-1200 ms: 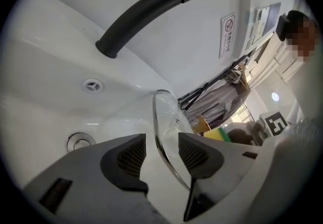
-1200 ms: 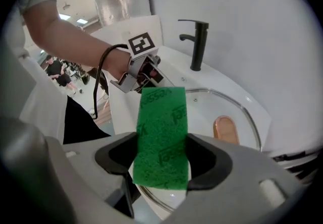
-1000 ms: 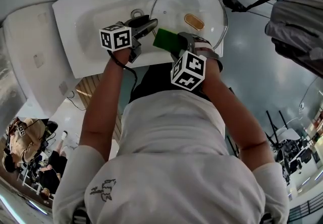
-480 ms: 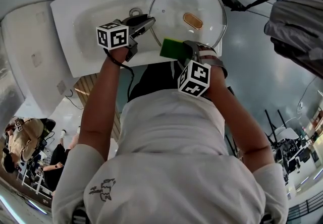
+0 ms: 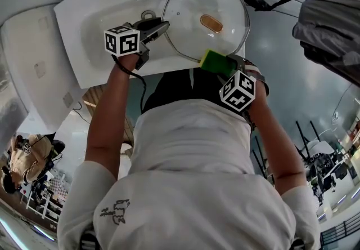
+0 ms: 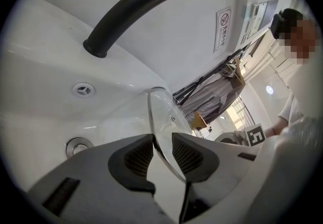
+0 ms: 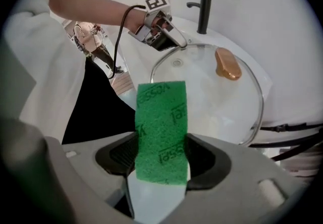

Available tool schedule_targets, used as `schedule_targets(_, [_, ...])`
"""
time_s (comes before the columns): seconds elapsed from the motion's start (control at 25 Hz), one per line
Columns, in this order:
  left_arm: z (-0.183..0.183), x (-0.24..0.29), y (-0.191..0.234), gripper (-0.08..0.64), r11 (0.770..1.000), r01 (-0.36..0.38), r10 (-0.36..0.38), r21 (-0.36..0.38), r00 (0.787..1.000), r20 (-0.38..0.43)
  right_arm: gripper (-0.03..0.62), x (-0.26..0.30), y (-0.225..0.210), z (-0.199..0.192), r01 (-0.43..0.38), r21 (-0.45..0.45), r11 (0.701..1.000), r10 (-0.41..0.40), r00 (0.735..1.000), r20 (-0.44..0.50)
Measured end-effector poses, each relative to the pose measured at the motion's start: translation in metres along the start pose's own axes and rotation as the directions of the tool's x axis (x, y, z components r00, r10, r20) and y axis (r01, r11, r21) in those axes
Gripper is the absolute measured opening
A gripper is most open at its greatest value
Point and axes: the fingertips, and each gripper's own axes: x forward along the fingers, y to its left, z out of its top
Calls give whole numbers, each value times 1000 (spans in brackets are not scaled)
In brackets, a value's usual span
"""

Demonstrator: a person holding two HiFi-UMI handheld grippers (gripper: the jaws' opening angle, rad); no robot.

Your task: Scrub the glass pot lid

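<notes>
The round glass pot lid (image 5: 191, 7) with its tan knob (image 5: 211, 22) leans in the white sink (image 5: 84, 23). My left gripper (image 5: 163, 28) has just closed its jaws on the lid's left rim. In the left gripper view the glass rim (image 6: 169, 127) runs edge-on between the pads of the left gripper (image 6: 162, 151). My right gripper (image 5: 222, 63) is shut on a green scrub sponge (image 5: 212, 62) at the lid's near right edge. In the right gripper view the sponge (image 7: 161, 127) stands up from the right gripper (image 7: 161, 160), above the lid (image 7: 212, 97).
A black faucet (image 6: 136, 3) rises behind the basin, with the drain (image 6: 78, 145) below it. A white fixture (image 5: 28, 68) stands left of the sink. A dark bag (image 5: 332, 23) hangs at the right. The person's torso fills the lower head view.
The right gripper has carried the sponge rightward along the sink's front edge, away from the left gripper. The left jaws have closed onto the lid's rim and stayed in place.
</notes>
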Motion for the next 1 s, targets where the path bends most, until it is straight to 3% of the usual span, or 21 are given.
schedule_targets(0.28, [1,0,0,118,1000,-15,15,-9,1000,5,289,-21,-46,104,97,10,995,-97,977,190])
schedule_targets(0.4, [0,1,-1,118,1000,-21,21,-11,1000,5,290,-13,-52,123,121,31,992,-124,973,196])
schedule_targets(0.68, [-1,0,-1,115,1000,-12,12,-11,1000,-11,287,-12,-51,90,98,87,991,-112,978,175])
schedule_targets(1.0, [-1,-1,-1,112,1000,-15,14,-12,1000,-21,285,-13,-63,-13,56,178,982,-71,995,77])
